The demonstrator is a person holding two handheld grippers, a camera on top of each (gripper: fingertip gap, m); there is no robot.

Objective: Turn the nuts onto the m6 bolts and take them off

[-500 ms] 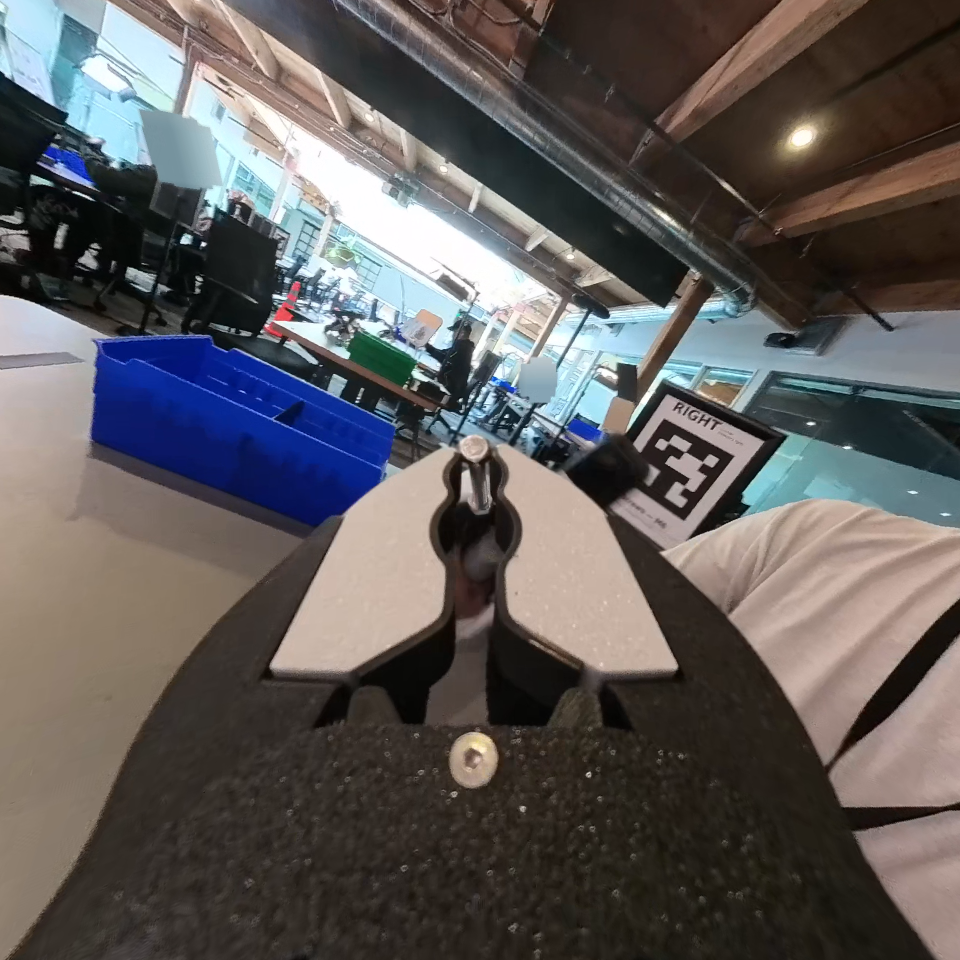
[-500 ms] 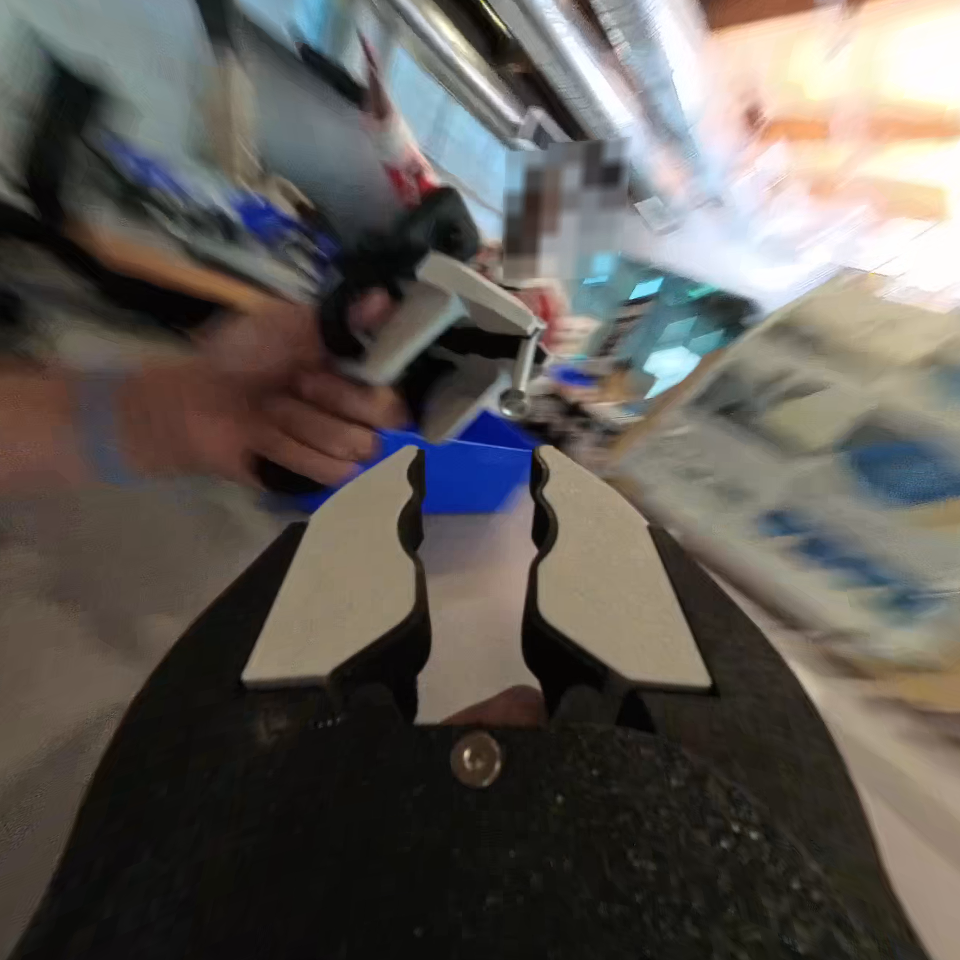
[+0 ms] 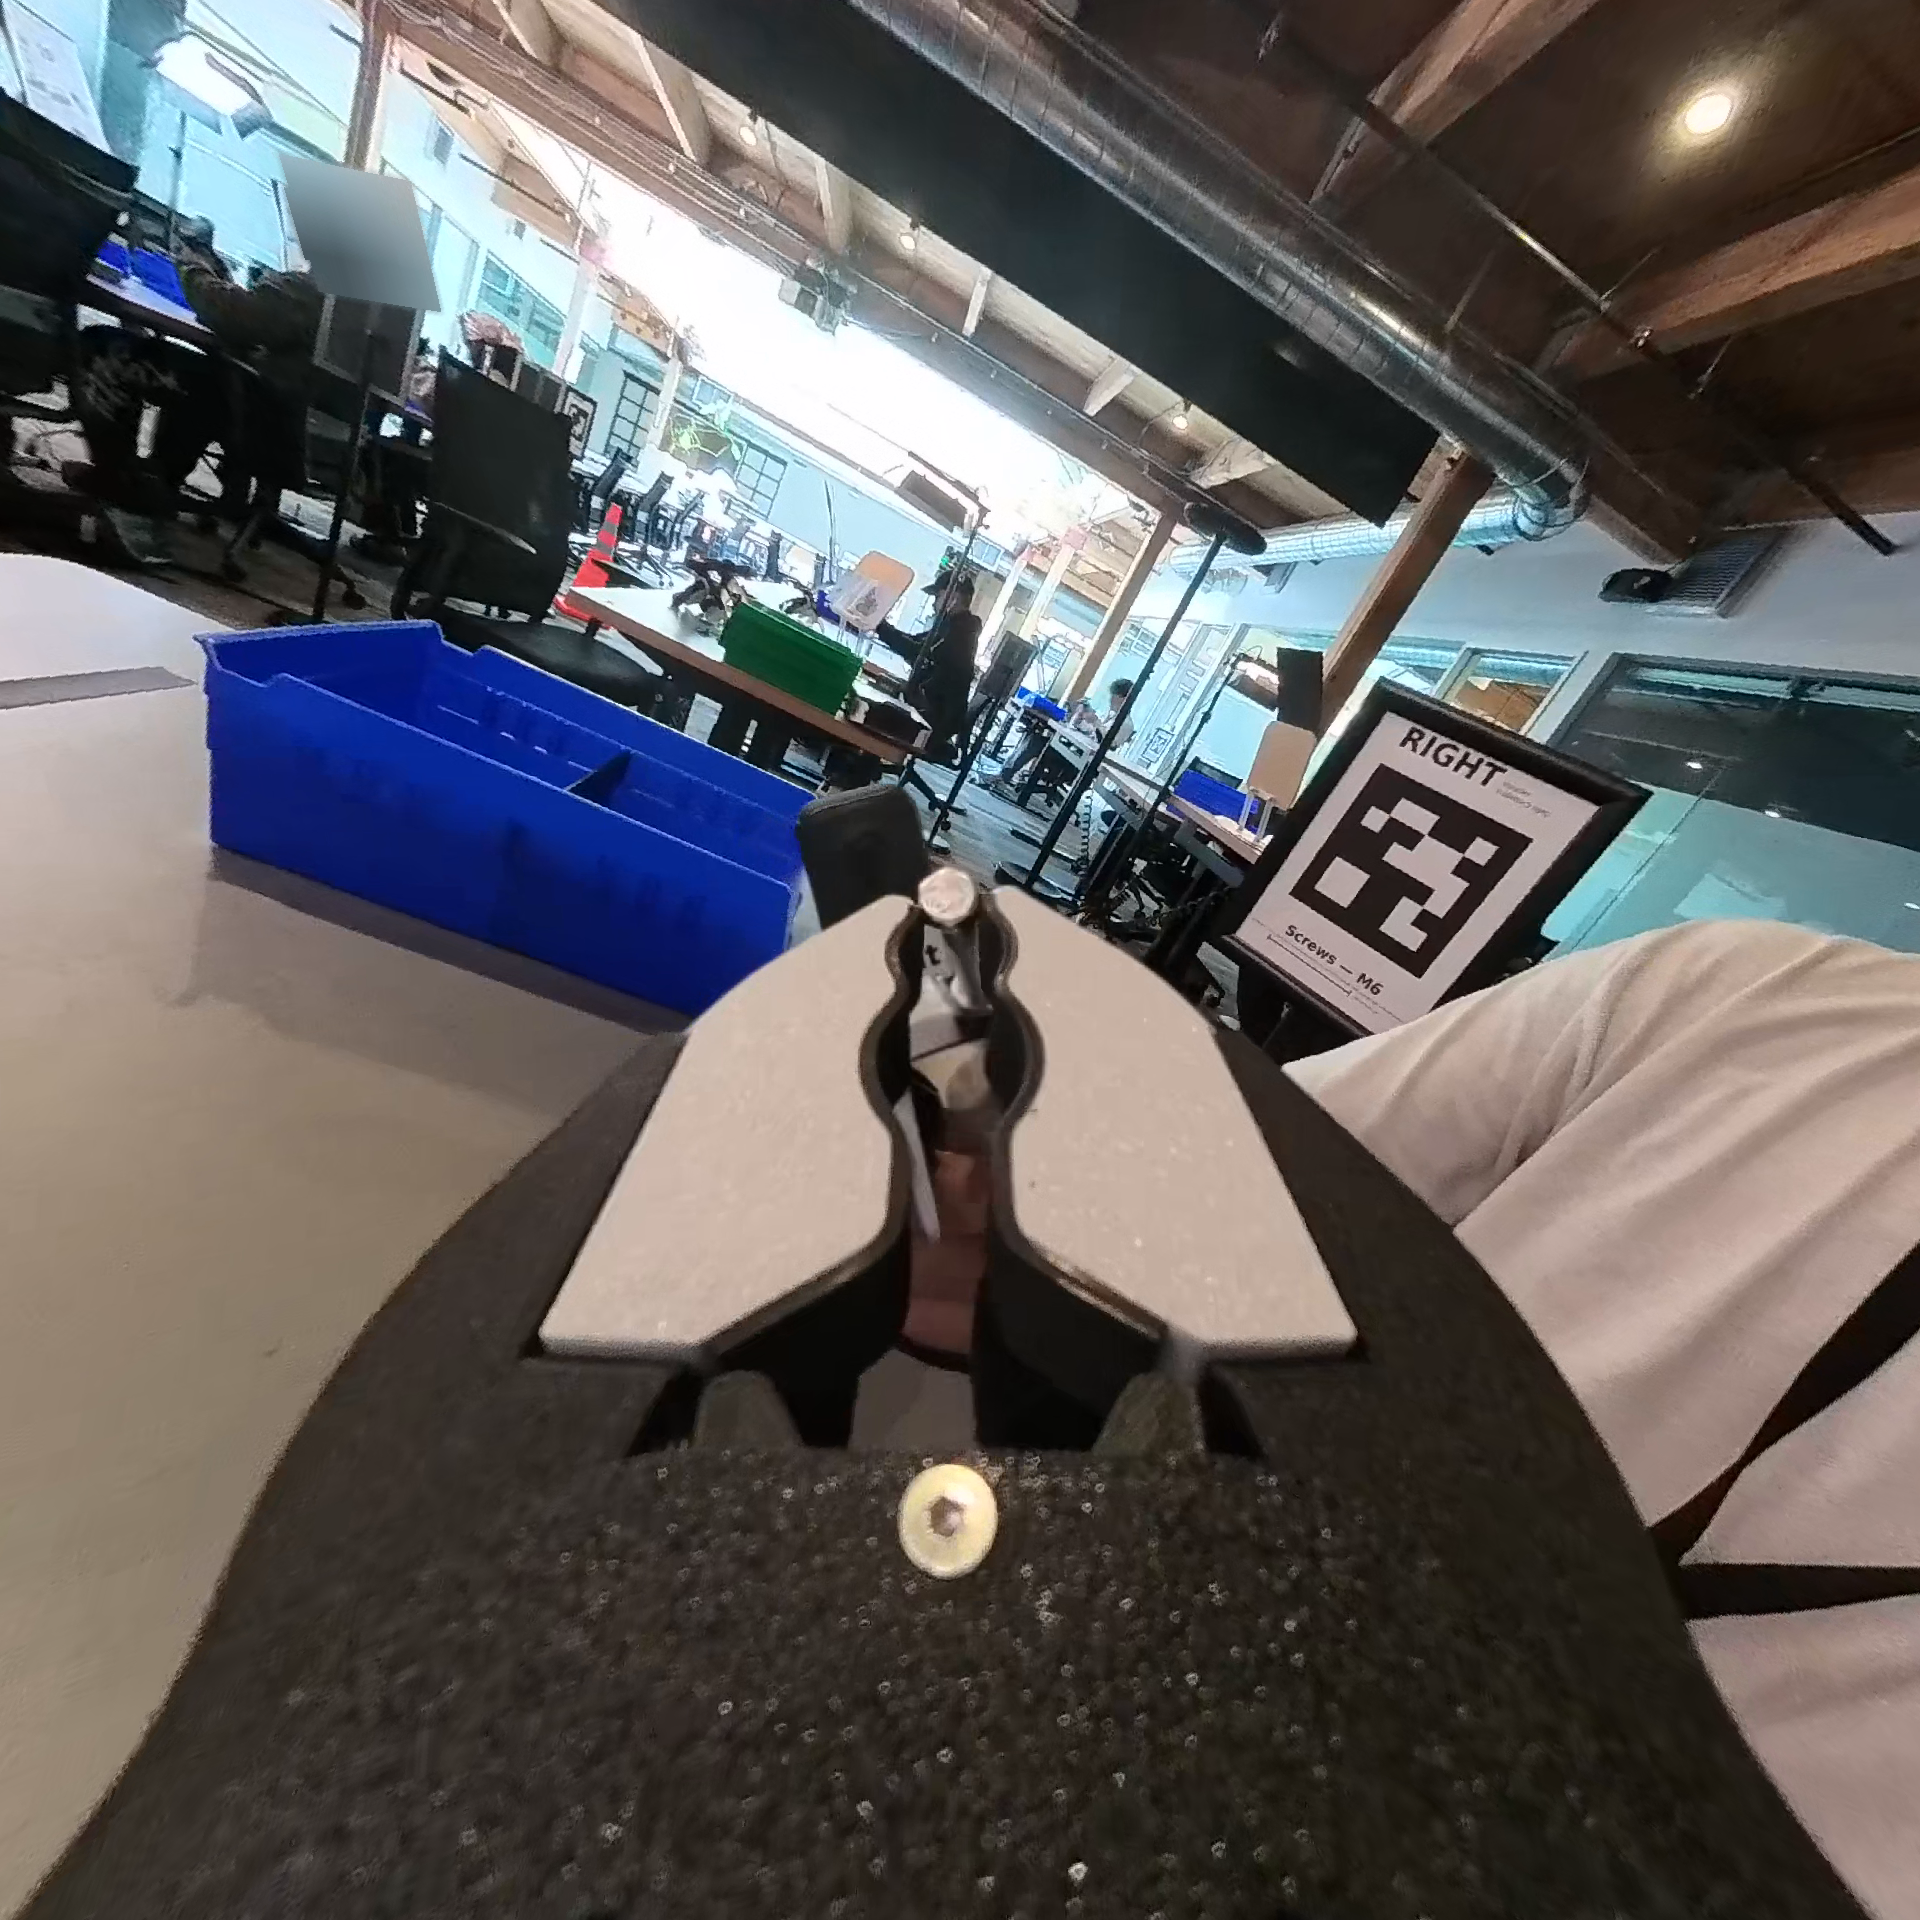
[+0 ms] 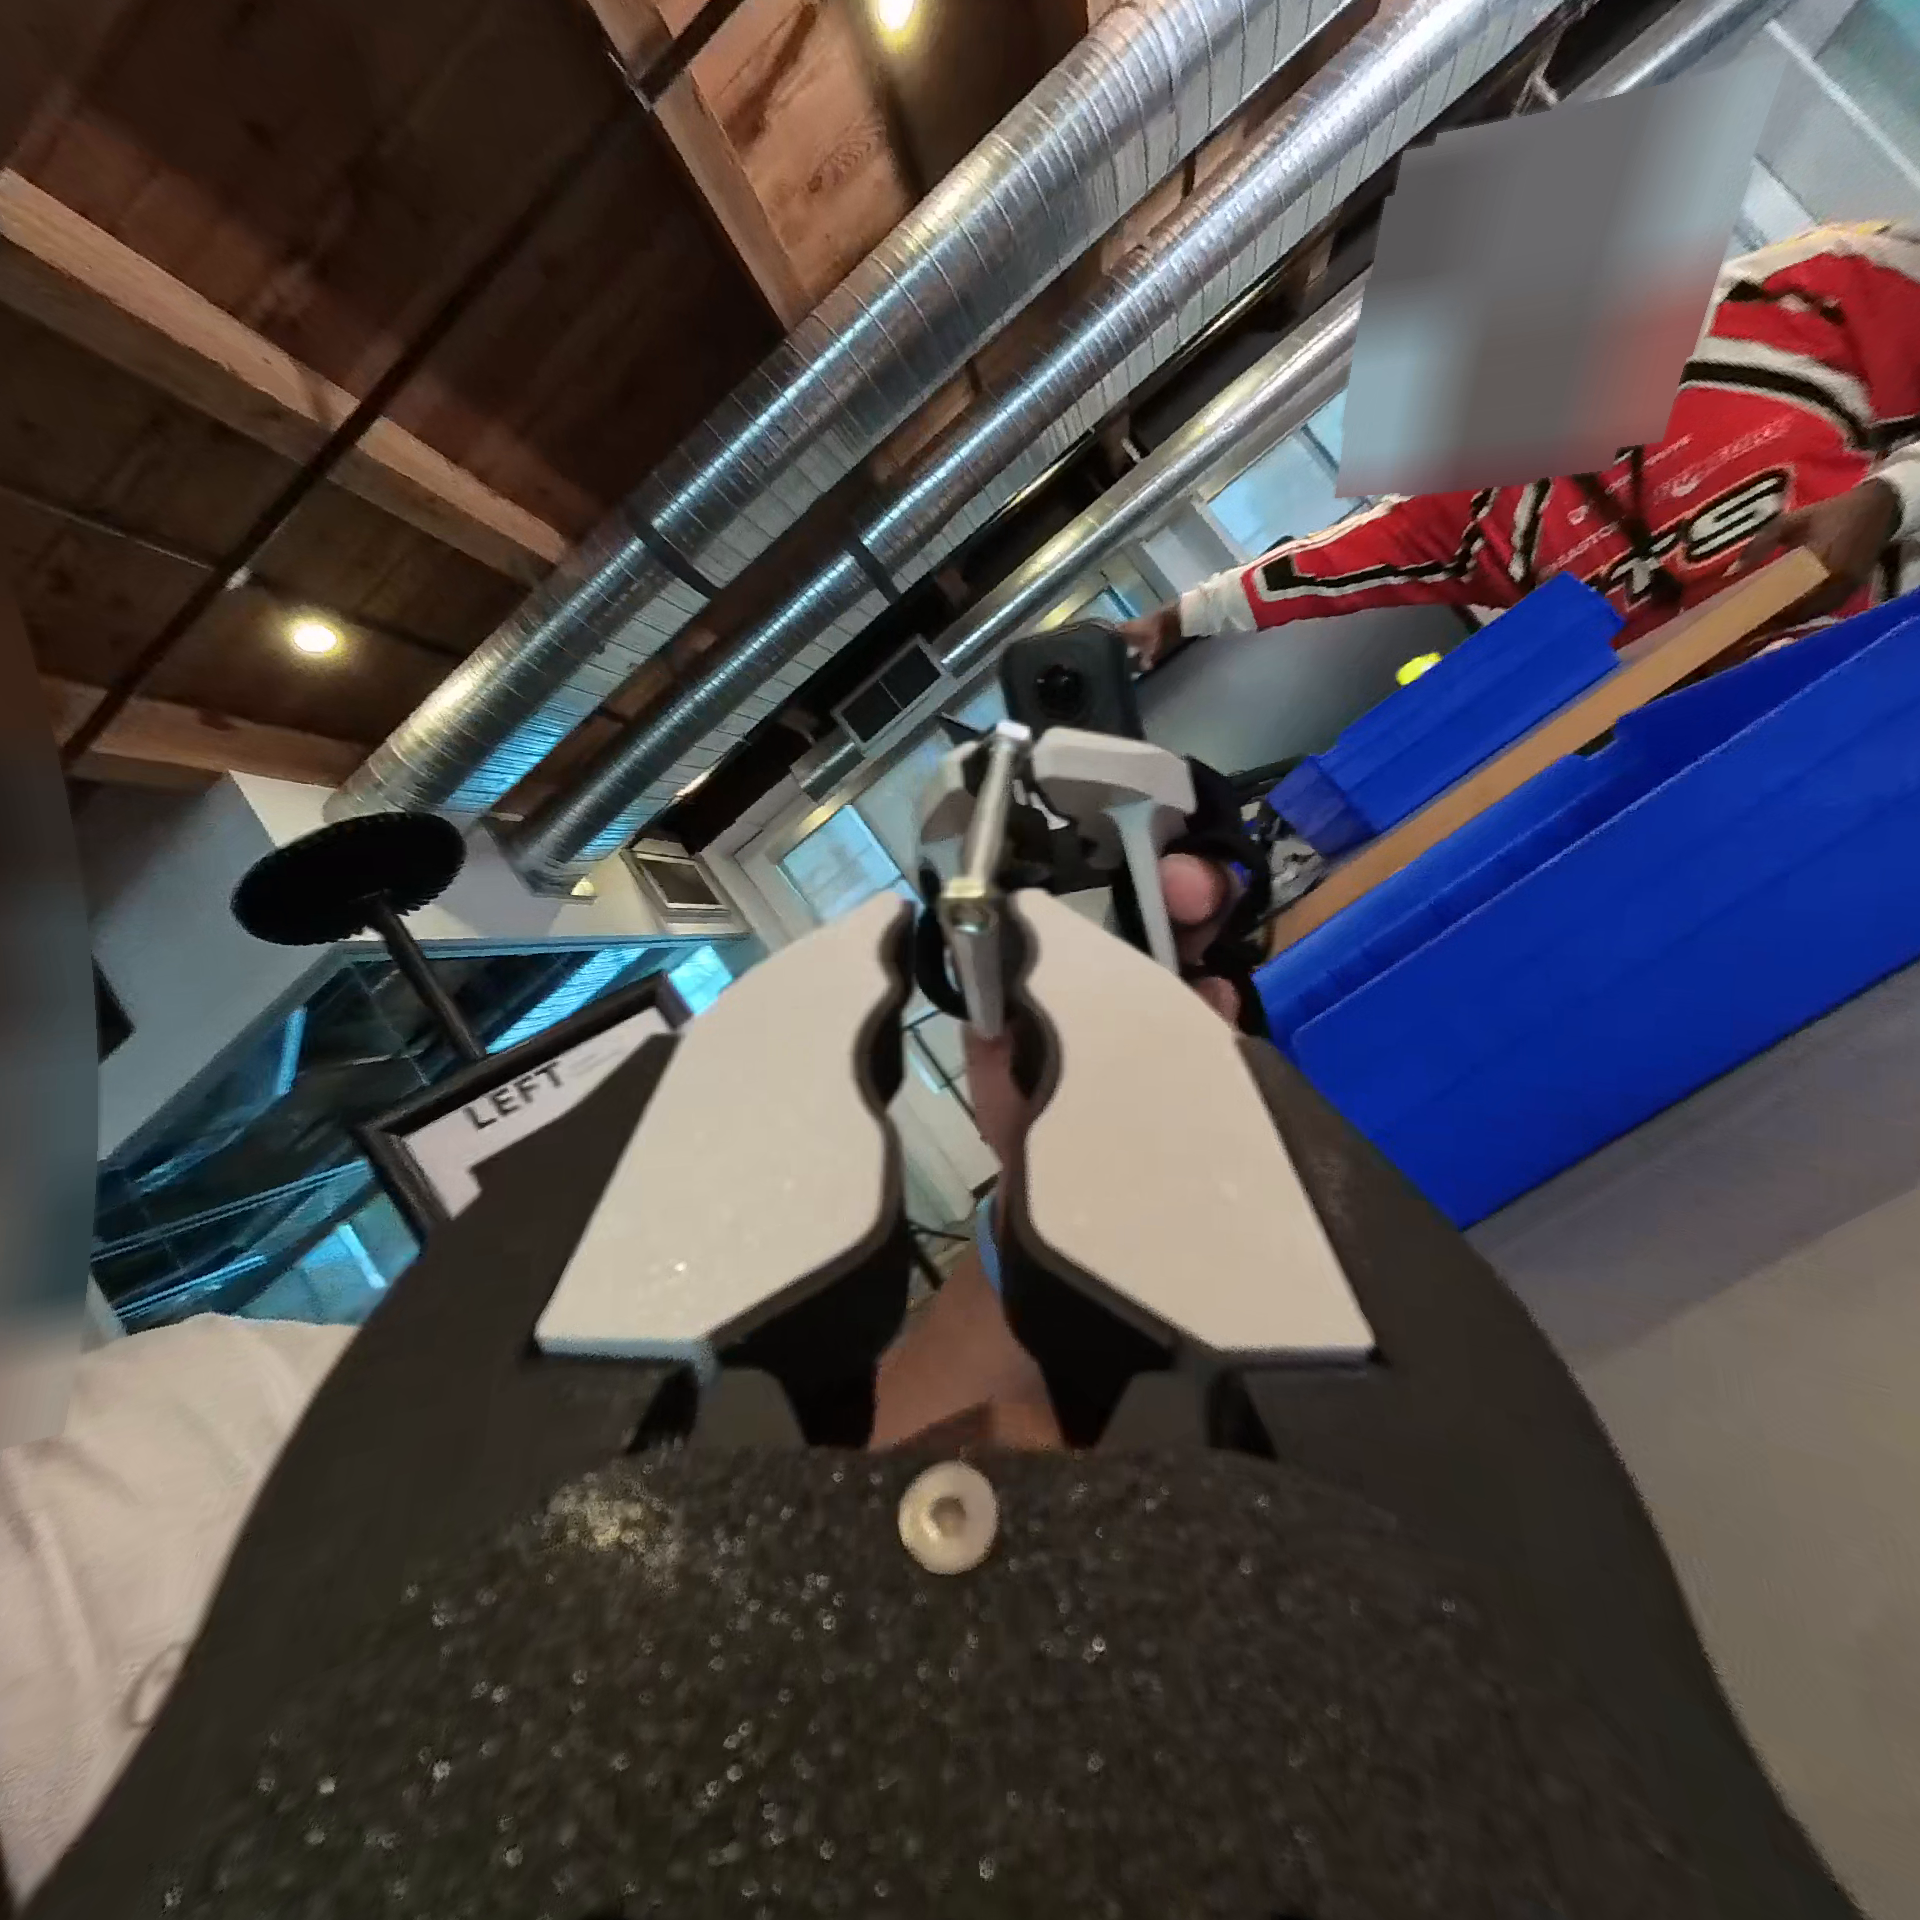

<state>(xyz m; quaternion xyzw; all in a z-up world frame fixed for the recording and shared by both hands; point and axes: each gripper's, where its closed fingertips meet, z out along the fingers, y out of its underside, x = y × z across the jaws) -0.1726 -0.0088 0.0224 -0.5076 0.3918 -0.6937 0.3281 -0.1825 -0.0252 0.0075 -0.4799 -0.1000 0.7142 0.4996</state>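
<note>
My left gripper (image 3: 948, 916) is shut on a silver bolt (image 3: 949, 896). The bolt's head sits at the fingertips and its shank runs back between the jaws. The right wrist view shows the left gripper (image 4: 1006, 756) holding the bolt (image 4: 992, 816) up, with a silver nut (image 4: 968, 906) on its lower end. My right gripper (image 4: 966, 920) is right at that end. The nut stands between its fingertips, with a narrow gap on each side, so the jaws are slightly open. The right gripper's black camera (image 3: 862, 852) shows just behind the left fingertips.
A blue divided bin (image 3: 499, 790) stands on the grey table (image 3: 208, 1143) ahead left. A framed marker sign (image 3: 1413, 862) stands to the right, beside a white sleeve (image 3: 1610, 1143). In the right wrist view there are blue bins (image 4: 1610, 935), a person in red (image 4: 1558, 520) and another sign (image 4: 520, 1101). Only a small space, under 4 cm, lies between the two pairs of fingers.
My right gripper has come up to the bolt's nut end and its jaws have narrowed from wide open. My left gripper still holds the bolt and has barely moved.
</note>
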